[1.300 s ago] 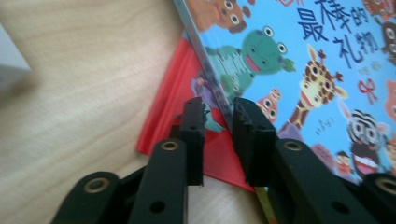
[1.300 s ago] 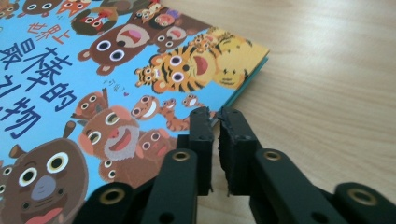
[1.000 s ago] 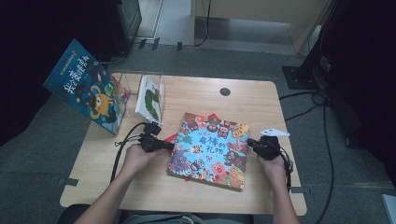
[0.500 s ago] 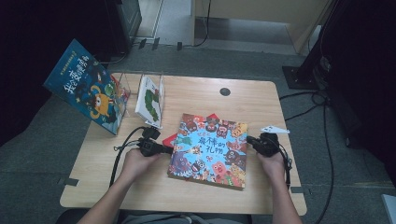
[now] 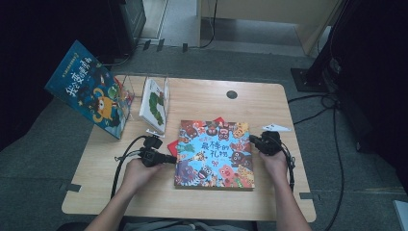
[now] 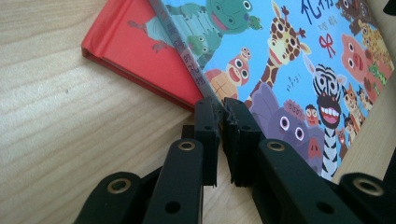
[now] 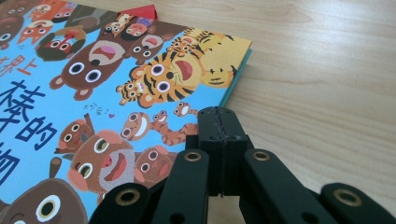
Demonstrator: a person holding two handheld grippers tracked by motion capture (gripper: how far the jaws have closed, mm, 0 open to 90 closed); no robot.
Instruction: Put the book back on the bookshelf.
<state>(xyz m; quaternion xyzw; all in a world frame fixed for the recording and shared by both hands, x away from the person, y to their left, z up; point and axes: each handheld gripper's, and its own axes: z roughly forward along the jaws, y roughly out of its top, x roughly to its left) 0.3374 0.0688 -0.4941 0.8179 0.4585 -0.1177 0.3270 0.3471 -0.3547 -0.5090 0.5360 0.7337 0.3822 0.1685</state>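
From the high view: counting four books on or at the wooden surface (image 5: 202, 202). Lying flat in the middle, the animal picture book (image 5: 215, 154), its blue cover carrying large Chinese characters (too small to read with certainty). Peeking out beneath its left edge, a red book (image 5: 172, 146). Standing upright near the far left, a white caterpillar book (image 5: 154, 105); leaning off the left corner, a dark blue book (image 5: 89, 91) with yellow Chinese lettering. Flanking the animal picture book, two tools: the left tool (image 5: 169, 158) touching its left edge, the right tool (image 5: 252, 139) at its right edge.

From the left gripper view: jaws of the left tool (image 6: 220, 108) nearly pressed together, a thin slit remaining, tips resting at the spine of the animal picture book (image 6: 299, 70), just beside the red book (image 6: 140, 51); having just been closing.

From the right gripper view: right tool (image 7: 219, 122) pressed fully together, pinching nothing, tips lying over the animal picture book (image 7: 93, 93) beside its right edge (tiger corner).
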